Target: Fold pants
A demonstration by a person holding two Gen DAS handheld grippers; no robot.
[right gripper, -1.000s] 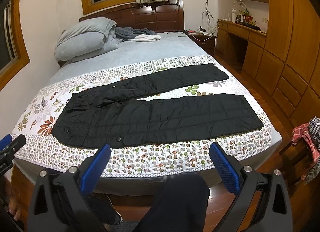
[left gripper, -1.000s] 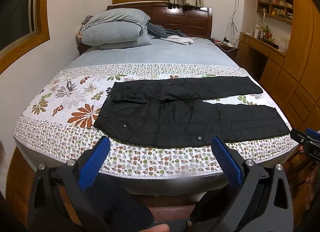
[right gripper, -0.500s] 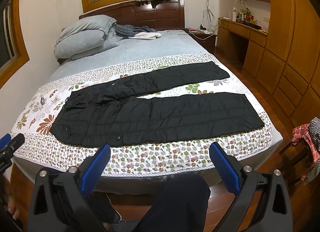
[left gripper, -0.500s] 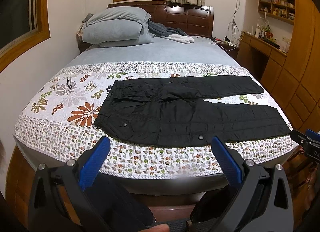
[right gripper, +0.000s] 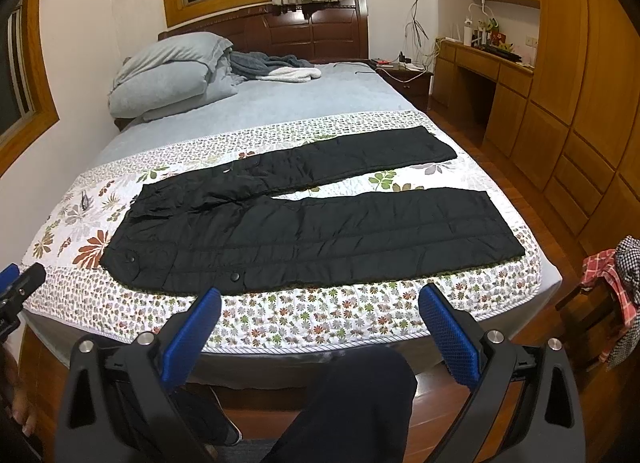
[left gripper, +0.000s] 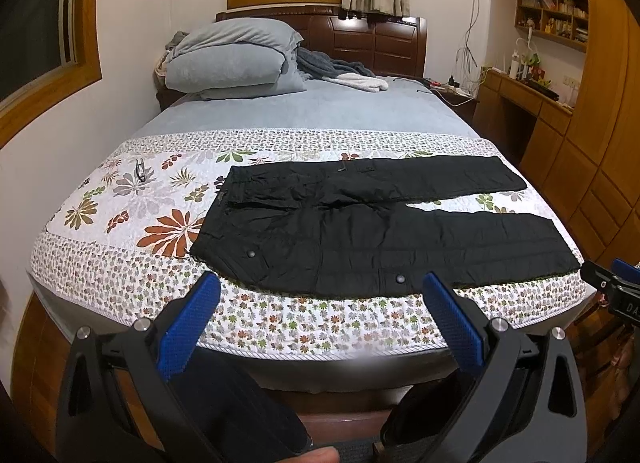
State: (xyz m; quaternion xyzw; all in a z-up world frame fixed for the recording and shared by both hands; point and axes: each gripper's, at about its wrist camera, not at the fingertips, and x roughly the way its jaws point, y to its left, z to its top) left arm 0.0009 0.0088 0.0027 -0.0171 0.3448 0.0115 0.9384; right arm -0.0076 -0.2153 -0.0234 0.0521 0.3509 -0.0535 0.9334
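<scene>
The pants (left gripper: 360, 231) lay crosswise ahead, waist nearer the left gripper (left gripper: 320, 311), cuffs nearer the right gripper (right gripper: 320, 315); both jaws spread, empty.

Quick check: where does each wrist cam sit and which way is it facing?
Left wrist: on the left gripper off the bed's foot edge, facing the headboard over the waist of the black pants; open jaws, dark-trousered legs below.
Right wrist: on the right gripper further right, facing the pant legs; open jaws, a knee below.
Shared: pants, floral quilt, pillows; each sees the other gripper at its edge.
</scene>
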